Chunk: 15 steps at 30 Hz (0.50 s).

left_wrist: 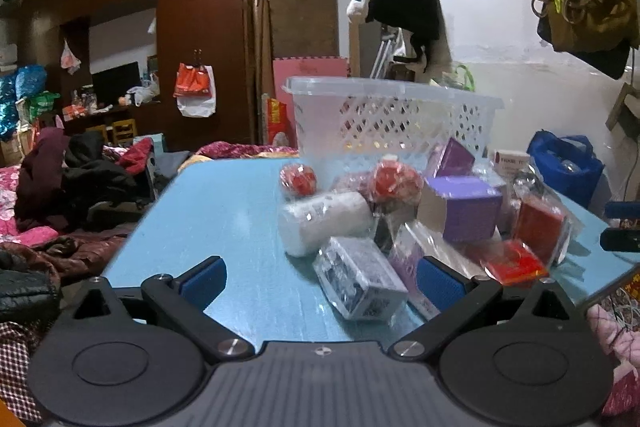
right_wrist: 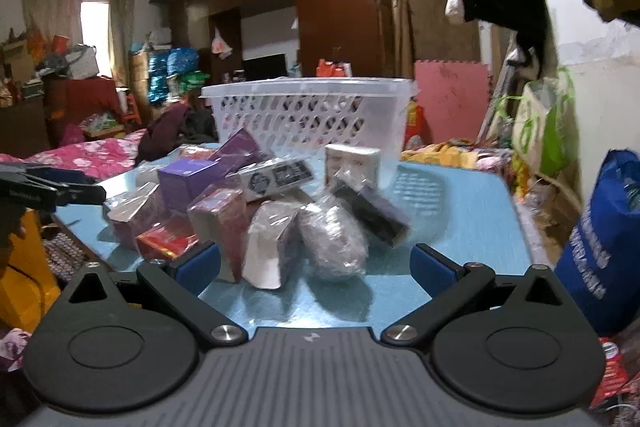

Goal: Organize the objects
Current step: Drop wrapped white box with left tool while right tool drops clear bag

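Jaws wide; glossy film-wrapped boxes [right_wrist: 256,239], latticed basket [right_wrist: 308,115].

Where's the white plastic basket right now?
The white basket stands upright at the far end of the blue table, just behind the pile of wrapped boxes; both wrist views show it up the middle.

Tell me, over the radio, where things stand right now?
Left gripper open, empty. Right gripper open, empty. Wrapped boxes piled on blue table, none seen in white basket. Path unobstructed.
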Tool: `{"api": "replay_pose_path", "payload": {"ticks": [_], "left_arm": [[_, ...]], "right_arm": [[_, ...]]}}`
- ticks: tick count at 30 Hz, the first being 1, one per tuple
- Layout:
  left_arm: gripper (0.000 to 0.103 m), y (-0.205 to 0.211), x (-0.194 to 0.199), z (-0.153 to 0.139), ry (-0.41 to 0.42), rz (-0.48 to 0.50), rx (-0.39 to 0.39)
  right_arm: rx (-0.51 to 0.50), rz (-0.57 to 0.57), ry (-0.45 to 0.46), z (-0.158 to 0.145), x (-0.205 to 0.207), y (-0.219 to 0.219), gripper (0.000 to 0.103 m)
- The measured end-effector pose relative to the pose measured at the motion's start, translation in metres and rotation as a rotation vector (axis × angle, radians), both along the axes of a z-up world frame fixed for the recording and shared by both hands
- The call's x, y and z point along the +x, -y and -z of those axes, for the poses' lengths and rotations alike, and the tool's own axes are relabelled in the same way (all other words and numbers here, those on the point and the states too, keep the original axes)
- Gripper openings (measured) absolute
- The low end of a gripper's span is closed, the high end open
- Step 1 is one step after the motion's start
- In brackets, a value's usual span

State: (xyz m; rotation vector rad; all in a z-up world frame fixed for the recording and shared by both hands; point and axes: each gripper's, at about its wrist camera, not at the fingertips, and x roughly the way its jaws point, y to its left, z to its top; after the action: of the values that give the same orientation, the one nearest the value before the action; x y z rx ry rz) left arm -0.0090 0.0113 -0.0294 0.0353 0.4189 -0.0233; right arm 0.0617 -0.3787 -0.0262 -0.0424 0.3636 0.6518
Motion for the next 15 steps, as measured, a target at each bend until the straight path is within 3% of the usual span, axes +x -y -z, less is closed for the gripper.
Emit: {"api": "replay_pose_path", "payload": {"ticks": [6,14,15], "left_arm": [[0.100,0.000,0.008,0.009,-0.025,0.014,-0.010],[0.100,0.004,0.025,0.020,-0.031,0.021,-0.003],[0.100,0.004,0.028,0.022,-0.029,0.017,-0.003]], "right_arm": [[-0.016,0.012,0.002,0.002,0.003,0.003,0.082],[-0.023,0.051,-0.032,0.015,0.029,-0.006,0.073],[-0.021,0.048,-0.032,0.017,0.031,-0.007,0.067]]}}
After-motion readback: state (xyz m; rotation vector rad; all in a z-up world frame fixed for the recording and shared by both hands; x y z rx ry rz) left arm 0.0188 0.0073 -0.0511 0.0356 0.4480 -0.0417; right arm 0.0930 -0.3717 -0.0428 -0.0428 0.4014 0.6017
